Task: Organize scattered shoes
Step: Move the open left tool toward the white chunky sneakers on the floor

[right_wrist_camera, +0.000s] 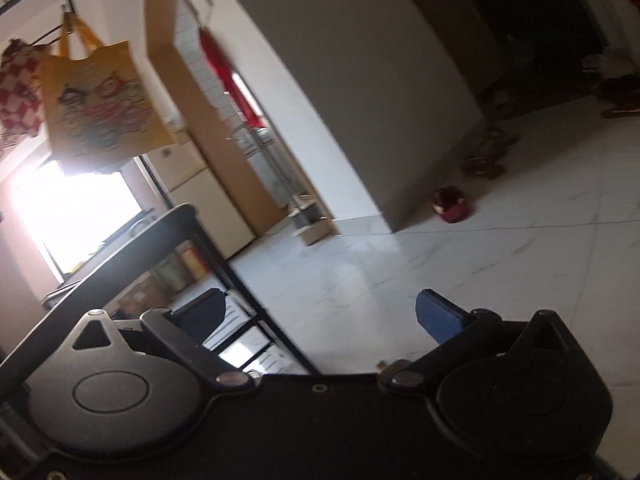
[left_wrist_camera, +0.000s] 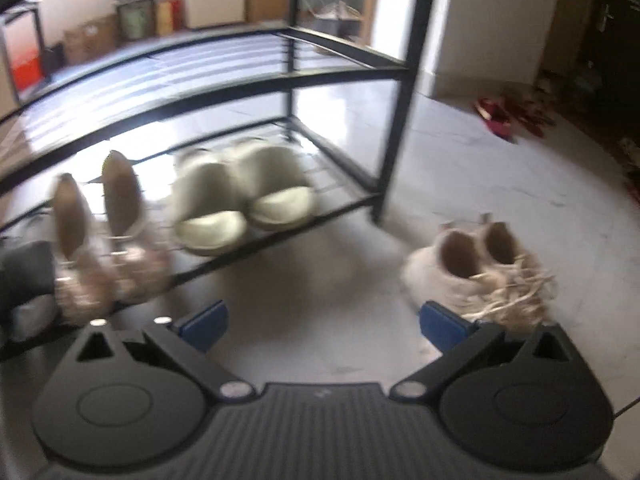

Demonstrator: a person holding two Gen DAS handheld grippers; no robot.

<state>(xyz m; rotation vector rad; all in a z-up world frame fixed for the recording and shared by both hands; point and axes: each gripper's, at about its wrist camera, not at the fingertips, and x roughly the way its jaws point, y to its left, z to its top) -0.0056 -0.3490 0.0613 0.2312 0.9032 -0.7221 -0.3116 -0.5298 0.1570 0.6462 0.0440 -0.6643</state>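
Left wrist view motion-blurred throughout. Dark shoe point(left_wrist_camera: 24, 280) on the bottom shelf cut off by the left edge — type unreadable. Laced white pair point(left_wrist_camera: 480, 272) on the floor: front portion hidden behind the left gripper's finger point(left_wrist_camera: 444, 326). Red item point(left_wrist_camera: 496, 114) near the far wall too smeared to identify. Right wrist view: brown footwear point(right_wrist_camera: 486, 152) by the wall corner blurred — count unclear.

Shoe rack point(left_wrist_camera: 394, 92): matt black metal. Floor tiles point(left_wrist_camera: 500, 168) being seen glossy, smooth. Slippers point(left_wrist_camera: 244, 196): soft cloth. Boots point(left_wrist_camera: 480, 272): fuzzy, fringed. Tote bag point(right_wrist_camera: 100, 108): cloth.
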